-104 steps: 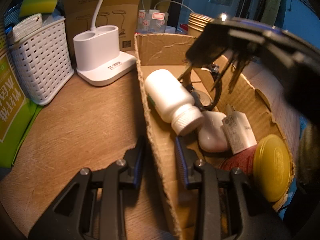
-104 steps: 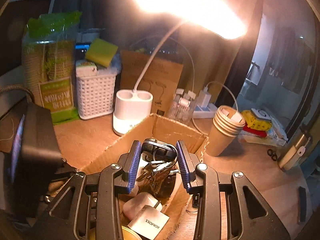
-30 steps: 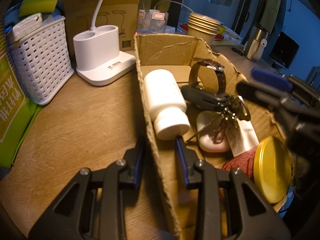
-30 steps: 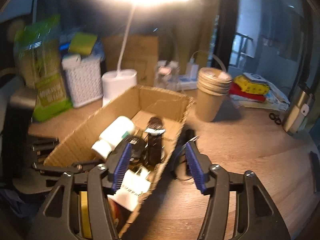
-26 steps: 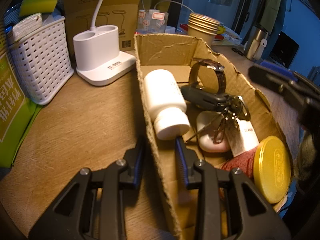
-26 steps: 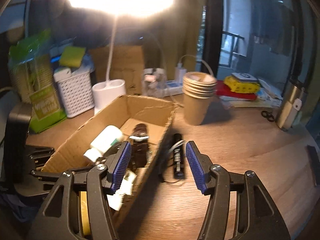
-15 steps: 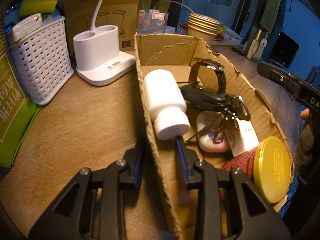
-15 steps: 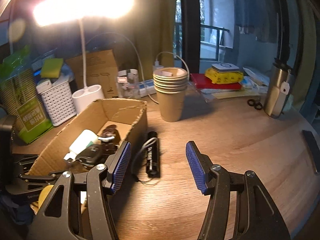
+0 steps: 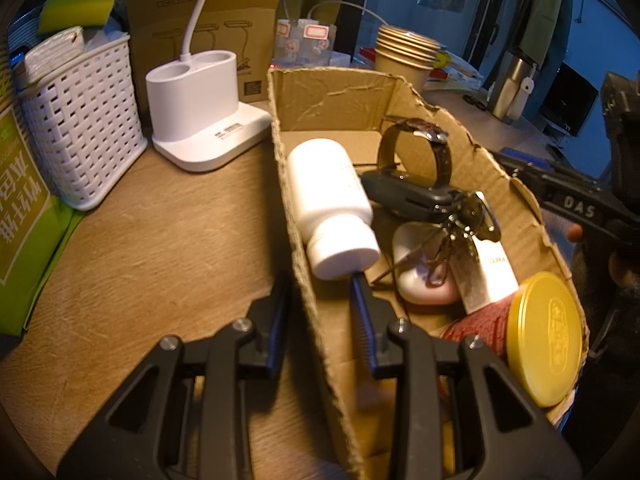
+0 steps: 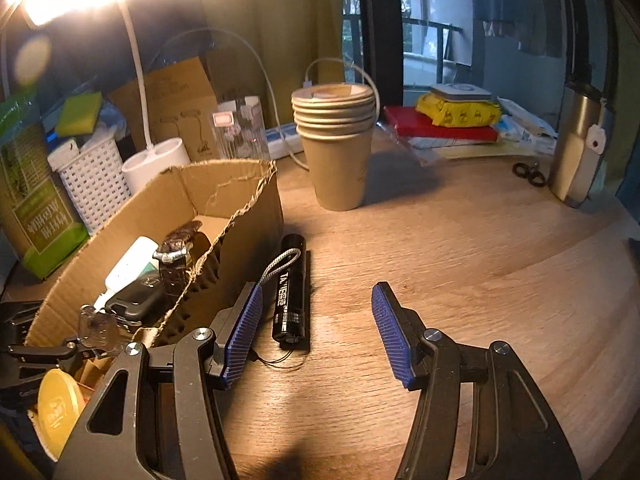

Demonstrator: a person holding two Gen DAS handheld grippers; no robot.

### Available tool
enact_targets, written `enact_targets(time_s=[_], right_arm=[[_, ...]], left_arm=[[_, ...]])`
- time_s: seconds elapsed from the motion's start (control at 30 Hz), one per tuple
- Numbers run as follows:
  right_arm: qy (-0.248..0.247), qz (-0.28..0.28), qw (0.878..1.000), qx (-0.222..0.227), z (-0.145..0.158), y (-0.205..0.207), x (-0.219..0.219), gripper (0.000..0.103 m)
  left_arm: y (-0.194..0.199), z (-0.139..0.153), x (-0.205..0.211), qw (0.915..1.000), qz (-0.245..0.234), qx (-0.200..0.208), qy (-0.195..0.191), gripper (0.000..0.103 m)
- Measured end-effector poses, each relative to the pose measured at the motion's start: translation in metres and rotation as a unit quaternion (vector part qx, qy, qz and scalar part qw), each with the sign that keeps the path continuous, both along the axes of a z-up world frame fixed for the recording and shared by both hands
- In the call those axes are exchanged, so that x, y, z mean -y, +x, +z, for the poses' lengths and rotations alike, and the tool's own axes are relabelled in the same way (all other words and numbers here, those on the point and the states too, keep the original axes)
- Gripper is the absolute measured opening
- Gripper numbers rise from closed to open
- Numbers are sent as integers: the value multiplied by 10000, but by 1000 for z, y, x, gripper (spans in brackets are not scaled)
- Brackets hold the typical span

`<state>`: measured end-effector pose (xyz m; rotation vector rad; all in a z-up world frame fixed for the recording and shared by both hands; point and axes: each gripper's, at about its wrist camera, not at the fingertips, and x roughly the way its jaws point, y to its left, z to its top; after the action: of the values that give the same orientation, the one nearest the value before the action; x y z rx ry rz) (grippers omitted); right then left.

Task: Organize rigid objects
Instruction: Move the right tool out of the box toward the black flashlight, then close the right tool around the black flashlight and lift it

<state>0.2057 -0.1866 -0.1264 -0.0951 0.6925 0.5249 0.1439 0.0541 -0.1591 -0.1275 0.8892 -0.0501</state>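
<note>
Right wrist view: right tongs [image 10: 316, 334] spread wide above tabletop [image 10: 460, 248]; black flashlight [image 10: 291, 290] just inside left pad. Left tongs [image 9: 320, 320] pinching cardboard box [image 9: 304, 280] wall.

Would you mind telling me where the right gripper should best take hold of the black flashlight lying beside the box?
Grip the flashlight across mid-barrel, coming from above with the open right gripper. It lies flat on the table, parallel to the cardboard box wall, so the box-side finger has little room. Avoid the wrist cord.

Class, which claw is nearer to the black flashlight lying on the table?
Right. The right claw is open with the black flashlight beside its left finger; the left claw straddles the cardboard box wall, opposite side.
</note>
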Motion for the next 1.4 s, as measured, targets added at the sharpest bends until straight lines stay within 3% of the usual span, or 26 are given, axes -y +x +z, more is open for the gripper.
enact_targets(time_s=[0.3,0.47,0.83,0.93,1.0,1.4], right_arm=[[-212,64,9995,-221,-11,12,-8,59],[-318,220,9987,-326,-15,16,-15,49],[-619,354,9963,-489,-23,25,-27,43],[-716,434,9950,-543,-26,27,-31,36],[-764,538,9944,-495,-26,25,-34,22],[-641,271,9976,2,-4,11,-23,22]], left_arm=[[0,0,0,10000,1,0,1,32],[0,0,0,10000,2,0,0,32],[0,0,0,10000,0,0,1,32],[0,0,0,10000,1,0,0,32],[0,0,0,10000,1,1,-2,32],[-1,1,2,10000,1,1,-4,32]])
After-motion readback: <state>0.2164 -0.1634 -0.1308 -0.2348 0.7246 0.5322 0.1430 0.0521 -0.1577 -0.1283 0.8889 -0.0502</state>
